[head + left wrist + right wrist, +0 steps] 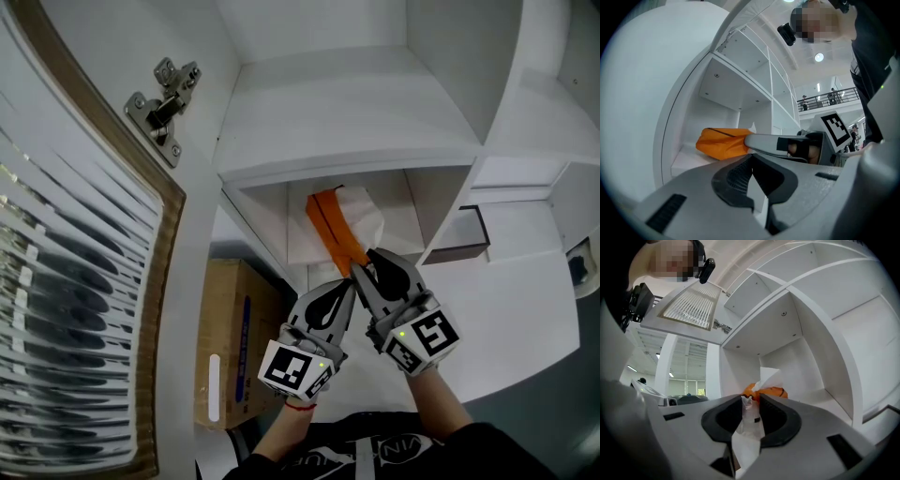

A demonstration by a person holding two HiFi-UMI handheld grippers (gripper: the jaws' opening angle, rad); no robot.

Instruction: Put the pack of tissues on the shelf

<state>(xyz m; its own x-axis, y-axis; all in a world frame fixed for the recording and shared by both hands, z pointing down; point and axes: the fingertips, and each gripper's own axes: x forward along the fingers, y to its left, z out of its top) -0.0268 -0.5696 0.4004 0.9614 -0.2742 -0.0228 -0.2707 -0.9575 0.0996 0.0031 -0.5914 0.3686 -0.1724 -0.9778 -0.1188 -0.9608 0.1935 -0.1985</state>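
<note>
Pack of tissues [345, 220], white with an orange band, lies inside the open shelf [417, 202] compartment, straight ahead of the right hand-held gripper [366, 258] and reaching back from its tips. That hand-held gripper points about level into the compartment with its jaws a little apart. A crumpled white flap of the wrapper stands between the pads, and from where I stand the hold looks slack rather than pinching. The left hand-held gripper [351, 287] sits just beside it on its left, jaws pressed together on nothing, tips short of the pack. So the placing itself seems done, and the step in hand is letting go. What comes next, I'd judge, calls for spreading the right jaws enough to free the flap, then drawing straight back out of the compartment without dragging the pack toward the front edge. The left one needs only to back away too.
</note>
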